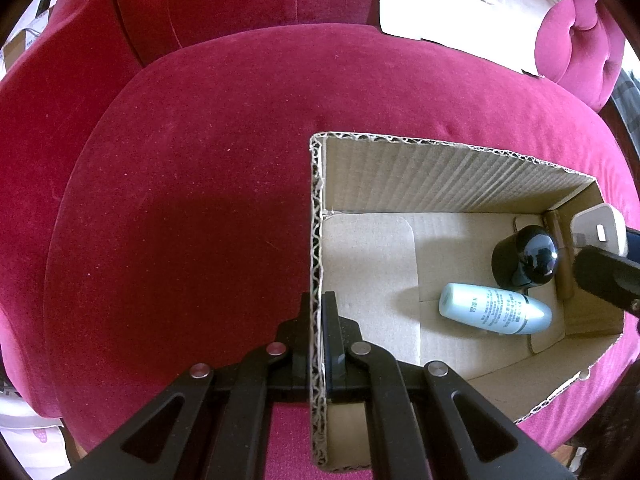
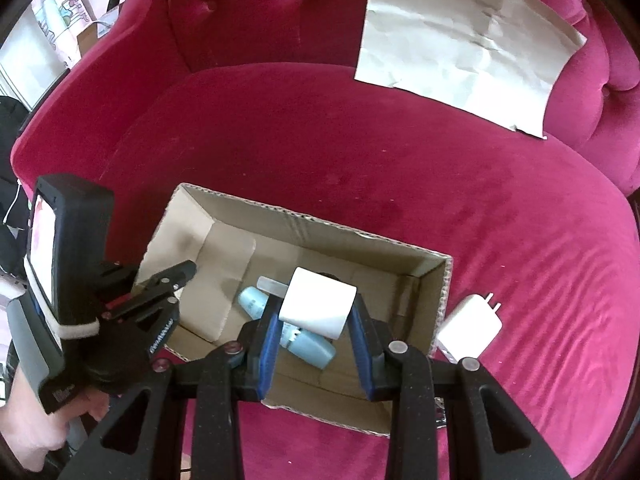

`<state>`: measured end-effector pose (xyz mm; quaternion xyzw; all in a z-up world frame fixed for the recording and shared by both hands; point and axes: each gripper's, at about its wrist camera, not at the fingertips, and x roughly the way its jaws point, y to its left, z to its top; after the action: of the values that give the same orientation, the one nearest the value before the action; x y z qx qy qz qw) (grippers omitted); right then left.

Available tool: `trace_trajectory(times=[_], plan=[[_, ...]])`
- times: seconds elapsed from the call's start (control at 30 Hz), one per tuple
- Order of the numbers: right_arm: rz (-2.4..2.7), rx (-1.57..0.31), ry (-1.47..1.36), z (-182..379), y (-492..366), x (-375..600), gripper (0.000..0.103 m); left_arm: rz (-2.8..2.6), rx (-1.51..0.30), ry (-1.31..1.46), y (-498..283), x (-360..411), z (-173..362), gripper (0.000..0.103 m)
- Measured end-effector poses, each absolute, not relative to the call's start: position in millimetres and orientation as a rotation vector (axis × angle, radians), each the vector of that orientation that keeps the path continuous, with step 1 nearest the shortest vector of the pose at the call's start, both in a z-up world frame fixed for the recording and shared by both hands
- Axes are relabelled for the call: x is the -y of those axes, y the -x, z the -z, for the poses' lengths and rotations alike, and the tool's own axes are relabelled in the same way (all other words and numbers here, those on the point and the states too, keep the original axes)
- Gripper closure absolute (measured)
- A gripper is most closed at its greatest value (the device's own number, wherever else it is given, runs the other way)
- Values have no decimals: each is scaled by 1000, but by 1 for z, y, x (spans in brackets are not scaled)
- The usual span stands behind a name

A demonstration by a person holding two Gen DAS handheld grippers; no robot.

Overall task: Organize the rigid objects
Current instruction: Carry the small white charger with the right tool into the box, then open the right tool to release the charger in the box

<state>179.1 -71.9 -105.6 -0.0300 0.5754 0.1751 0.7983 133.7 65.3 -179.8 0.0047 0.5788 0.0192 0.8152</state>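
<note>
My left gripper [image 1: 320,320] is clamped tight on the near wall of the open brown corrugated cardboard box [image 1: 440,172], one finger outside and one inside, steadying it on the crimson velvet seat cushion [image 1: 192,184]. My right gripper [image 2: 316,316] is closed on a white boxy plastic charger block [image 2: 318,304], which sits squarely between the blue pads [image 2: 267,336] and hangs over the box's interior.

Straight beneath the block, on the box floor, lies a pale blue plastic bottle [image 2: 308,346] on its side, and beyond my right fingertips, mostly hidden behind the block, is a glossy black rounded jar [image 1: 528,258]. Off to the right of my right gripper, outside the box wall on the cushion, waits a second white flat power adapter with two metal prongs [image 2: 470,320], the next thing to collect, I judge.

To do this step well, I would not let go from up here: the block could land on the bottle and bounce or tip. Better to shift toward the bare cardboard floor on the side nearer my left gripper, lower until the block is just above it, then part the pads gently. My left grip should hold firm, since the soft cushion lets the box rock. The crumpled pale paper sheet [image 2: 460,44] far ahead plays no part.
</note>
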Motion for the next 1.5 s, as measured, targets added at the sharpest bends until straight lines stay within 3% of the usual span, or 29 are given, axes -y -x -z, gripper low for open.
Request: trace_trajectory(times=[0.9,1.07,1.13,1.2,1.23,1.27,1.5], plan=[[-426,-1243,24,120,-186,49,67,-42,-1237,-9,-134,-65,179,100],[-425,-1207,36,111,-183,48,45,-42,-1235,-10,-134,-65,180,100],[-406,-1199,52,109,-183,48,41,-43,-1235,-9,-134,-66,181,100],[-387,-1196,63,108,-184,47,26,-42,-1236,-10,-134,-66,181,100],[-379,-1190,70,107,-184,47,11,-42,-1236,-2,-134,-67,181,100],[-365,-1183,79,106,-184,48,7,-40,-1236,-1,-134,-68,181,100],[-347,-1180,79,108,-186,52,1,-41,-1235,-6,-133,-70,182,100]])
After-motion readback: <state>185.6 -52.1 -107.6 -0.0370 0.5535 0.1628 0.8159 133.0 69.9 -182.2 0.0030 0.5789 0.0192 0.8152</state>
